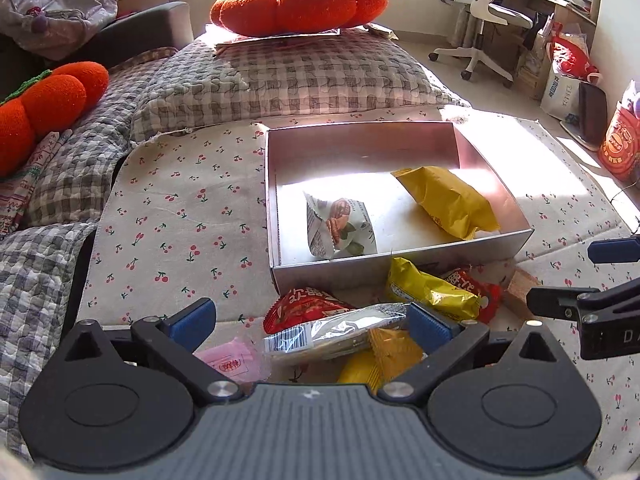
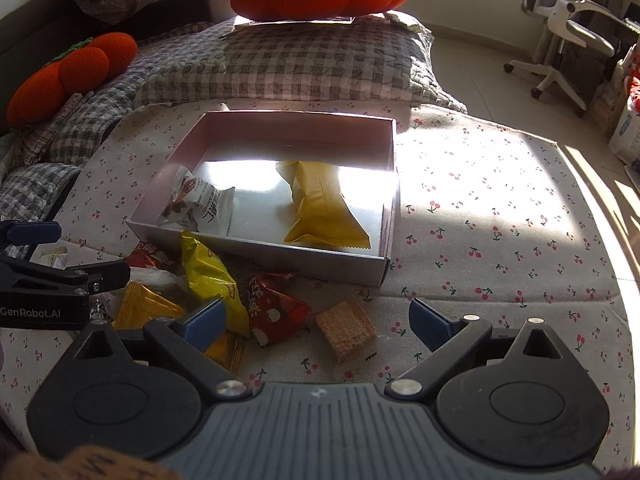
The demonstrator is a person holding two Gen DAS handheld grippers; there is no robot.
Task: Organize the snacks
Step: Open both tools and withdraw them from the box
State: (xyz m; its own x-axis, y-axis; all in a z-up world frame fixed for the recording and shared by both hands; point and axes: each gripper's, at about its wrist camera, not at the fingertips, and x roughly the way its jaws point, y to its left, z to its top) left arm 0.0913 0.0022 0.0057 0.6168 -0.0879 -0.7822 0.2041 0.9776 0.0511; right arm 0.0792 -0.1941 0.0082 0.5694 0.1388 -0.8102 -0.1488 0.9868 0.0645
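A shallow silver box (image 1: 400, 270) (image 2: 256, 248) sits on the cherry-print cloth and holds a yellow packet (image 1: 448, 200) (image 2: 324, 204) and a white nut packet (image 1: 340, 228) (image 2: 196, 204). Loose snacks lie in front of it: a red packet (image 1: 300, 304) (image 2: 276, 312), a yellow packet (image 1: 428, 292) (image 2: 208, 276), a clear-wrapped packet (image 1: 332, 334), a pink sachet (image 1: 232, 364) and a wafer (image 2: 348, 328). My left gripper (image 1: 310, 326) is open around the clear-wrapped packet. My right gripper (image 2: 316, 322) is open over the red packet and wafer.
Orange pumpkin cushions (image 1: 300, 0) (image 1: 44, 104) lie on checked quilts (image 1: 300, 76) behind and to the left. A white office chair (image 1: 488, 8) and bags (image 1: 568, 76) stand on the floor at right. An orange tub (image 1: 620, 144) stands by the cloth's right edge.
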